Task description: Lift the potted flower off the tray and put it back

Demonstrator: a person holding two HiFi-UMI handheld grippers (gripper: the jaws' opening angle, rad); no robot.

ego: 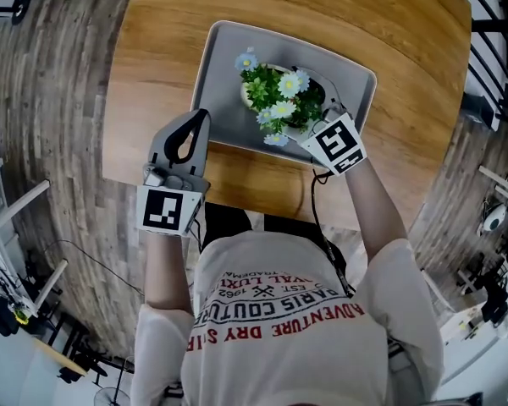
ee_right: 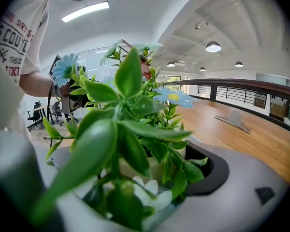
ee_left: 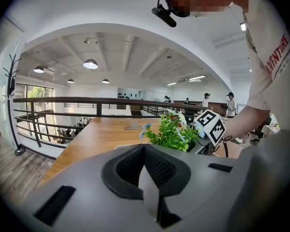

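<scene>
The potted flower [ego: 279, 100], green leaves with pale blue and white blooms in a white pot, stands in the middle of the grey tray [ego: 220, 66] on the wooden table. My right gripper [ego: 311, 122] reaches in from the near right, its jaws closed round the pot under the leaves. In the right gripper view the leaves [ee_right: 130, 115] fill the frame and the white pot [ee_right: 154, 168] sits between the jaws. My left gripper [ego: 195, 125] is shut and holds nothing, at the tray's near left edge. From the left gripper view the flower [ee_left: 171, 134] lies ahead to the right.
The round-cornered wooden table [ego: 406, 74] has bare wood on all sides of the tray. Wood-plank floor [ego: 51, 100] surrounds it. A black railing [ego: 491, 49] runs at the right. A cable [ego: 313, 201] hangs from the right gripper near the person's body.
</scene>
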